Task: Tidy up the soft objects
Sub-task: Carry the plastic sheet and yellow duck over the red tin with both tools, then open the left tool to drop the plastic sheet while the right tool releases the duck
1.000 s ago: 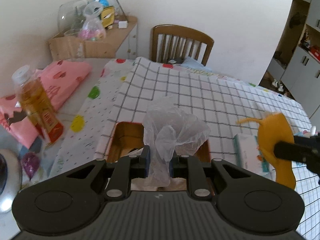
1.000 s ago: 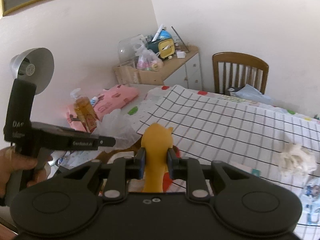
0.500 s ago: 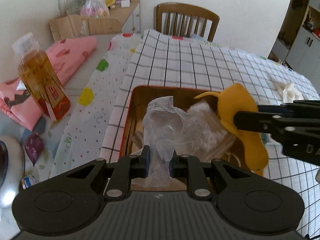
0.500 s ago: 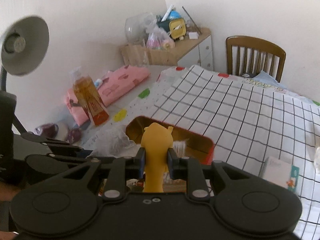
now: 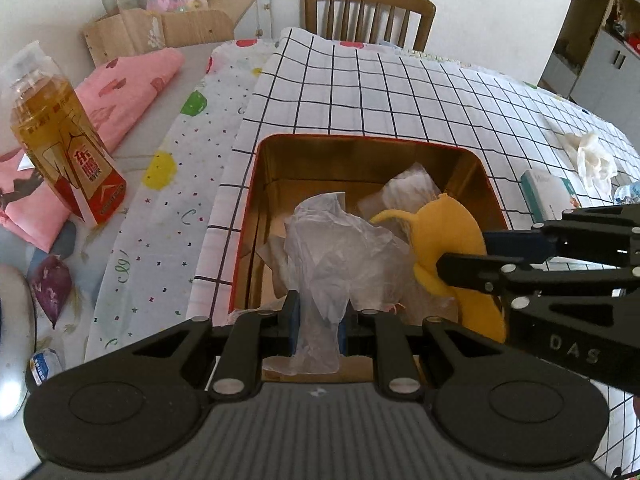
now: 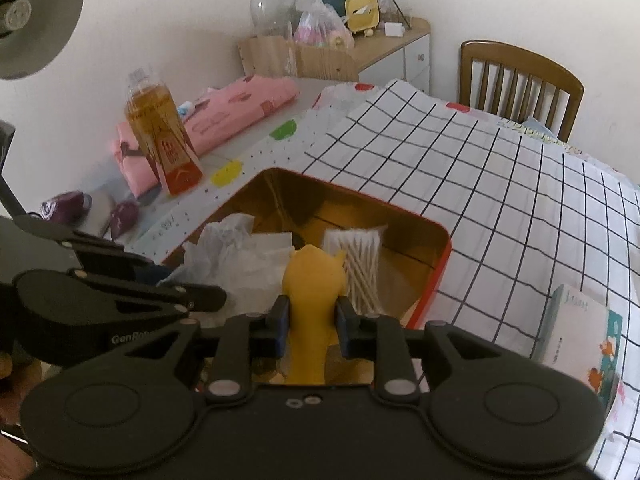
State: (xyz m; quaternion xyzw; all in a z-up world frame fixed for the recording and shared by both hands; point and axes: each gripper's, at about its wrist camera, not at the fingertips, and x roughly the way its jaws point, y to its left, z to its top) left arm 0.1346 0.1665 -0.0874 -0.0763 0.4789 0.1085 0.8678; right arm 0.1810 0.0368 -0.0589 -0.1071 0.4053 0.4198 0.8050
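Left gripper (image 5: 318,322): one; black fingers with blue pads, closed on a crumpled clear plastic bag (image 5: 340,256), held over the near side of the tin.
Right gripper (image 6: 310,322): one; black, blue-padded, clamped on a yellow soft toy (image 6: 314,284), held over the tin's near right part.
Tin (image 5: 486,176): one; rectangular with rounded corners, red outside, shiny gold inside, standing at the near left part of the checked cloth.
Tin contents: one clear packet of cotton swabs (image 6: 360,264) against the right wall; one flat folded white tissue (image 6: 260,260) at the left; other clear wrapping beneath, not countable.
Plastic bag: thin, translucent, heavily creased, its bunched top rising above the pads.
Soft toy: smooth matte yellow, rounded body with two small pointed ears and a thin curved tail.
Surface cover: one white cloth with black grid (image 5: 380,92) lying over one white cloth with coloured dots (image 5: 168,208).
Loose soft item: one crumpled white wad (image 5: 592,156) near the right edge of the surface, well apart from the tin.
Box (image 6: 580,332): one flat printed carton, just right of the tin.
Bottle (image 5: 60,136): one clear plastic bottle of amber liquid with red label, at the left edge.
Pink cloth (image 5: 120,88): one, folded, printed, behind the bottle.
Chair (image 5: 368,12): one, wooden, slatted back, at the far edge.
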